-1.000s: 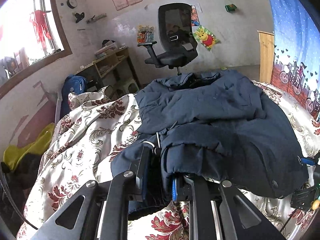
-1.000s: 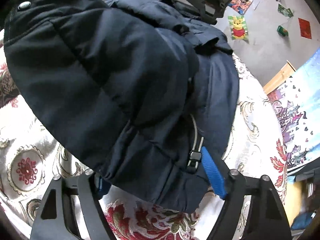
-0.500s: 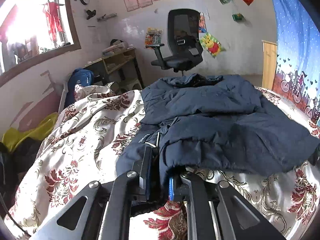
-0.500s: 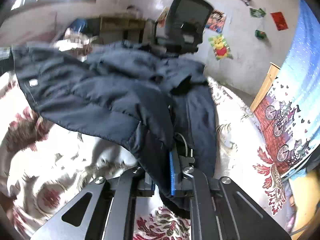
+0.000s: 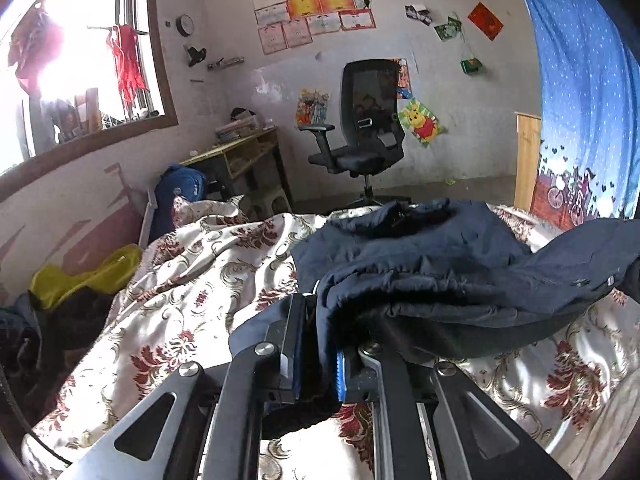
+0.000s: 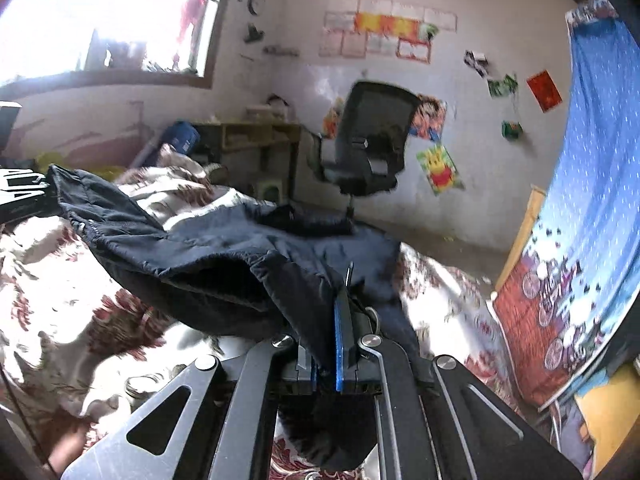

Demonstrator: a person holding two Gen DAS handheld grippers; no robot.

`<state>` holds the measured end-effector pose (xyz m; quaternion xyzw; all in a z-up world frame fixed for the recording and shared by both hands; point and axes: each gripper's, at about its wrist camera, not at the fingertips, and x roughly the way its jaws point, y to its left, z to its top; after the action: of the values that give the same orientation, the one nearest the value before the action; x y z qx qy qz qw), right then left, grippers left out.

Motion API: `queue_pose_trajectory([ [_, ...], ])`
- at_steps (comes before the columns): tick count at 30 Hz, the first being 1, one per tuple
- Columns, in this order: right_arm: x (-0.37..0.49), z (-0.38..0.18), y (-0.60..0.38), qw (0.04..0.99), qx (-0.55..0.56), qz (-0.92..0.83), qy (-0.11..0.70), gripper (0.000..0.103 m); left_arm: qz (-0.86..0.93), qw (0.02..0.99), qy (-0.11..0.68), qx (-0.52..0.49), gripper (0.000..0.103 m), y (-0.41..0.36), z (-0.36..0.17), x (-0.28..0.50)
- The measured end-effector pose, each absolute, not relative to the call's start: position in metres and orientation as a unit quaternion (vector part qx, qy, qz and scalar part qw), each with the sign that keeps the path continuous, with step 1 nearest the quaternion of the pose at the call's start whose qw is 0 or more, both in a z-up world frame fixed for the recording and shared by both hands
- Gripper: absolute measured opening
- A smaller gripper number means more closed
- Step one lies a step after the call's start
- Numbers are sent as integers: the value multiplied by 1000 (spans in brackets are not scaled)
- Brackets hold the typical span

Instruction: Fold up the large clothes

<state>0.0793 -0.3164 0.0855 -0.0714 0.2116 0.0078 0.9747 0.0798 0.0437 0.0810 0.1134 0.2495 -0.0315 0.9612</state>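
Note:
A dark navy padded jacket (image 5: 440,264) lies across the bed, its near hem lifted off the floral bedspread (image 5: 180,300). My left gripper (image 5: 320,336) is shut on the hem's left part, fabric pinched between the blue pads. In the right wrist view the same jacket (image 6: 208,256) sags in a fold between the two hands. My right gripper (image 6: 326,344) is shut on the hem's right part, cloth hanging below the pads. The jacket's far end still rests on the bed.
A black office chair (image 5: 368,128) stands beyond the bed near a wooden desk (image 5: 240,156). A blue bag (image 5: 180,192) and a yellow item (image 5: 84,276) sit at the bed's left side. A blue patterned curtain (image 5: 580,120) hangs on the right.
The right gripper closed on the jacket's hem and rose. Both hands lifted the near edge off the bedspread, and the views tilted up toward the wall.

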Motion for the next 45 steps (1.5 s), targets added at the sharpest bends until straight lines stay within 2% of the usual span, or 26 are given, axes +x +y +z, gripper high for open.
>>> queue_pose_trajectory([
  [9, 152, 129, -338, 968, -22, 52, 244, 5, -9, 949, 297, 107, 11, 30, 120, 148],
  [17, 246, 123, -362, 959, 26, 55, 277, 5, -4, 940, 327, 100, 11, 17, 127, 226],
  [23, 327, 112, -365, 950, 27, 50, 307, 5, -22, 946, 305, 106, 11, 20, 106, 291],
  [33, 461, 75, -359, 945, 7, 35, 327, 5, -7, 946, 317, 73, 11, 22, 56, 404],
  [45, 535, -4, -358, 932, 30, 4, 362, 5, 2, 934, 352, 60, 11, 10, -7, 474],
])
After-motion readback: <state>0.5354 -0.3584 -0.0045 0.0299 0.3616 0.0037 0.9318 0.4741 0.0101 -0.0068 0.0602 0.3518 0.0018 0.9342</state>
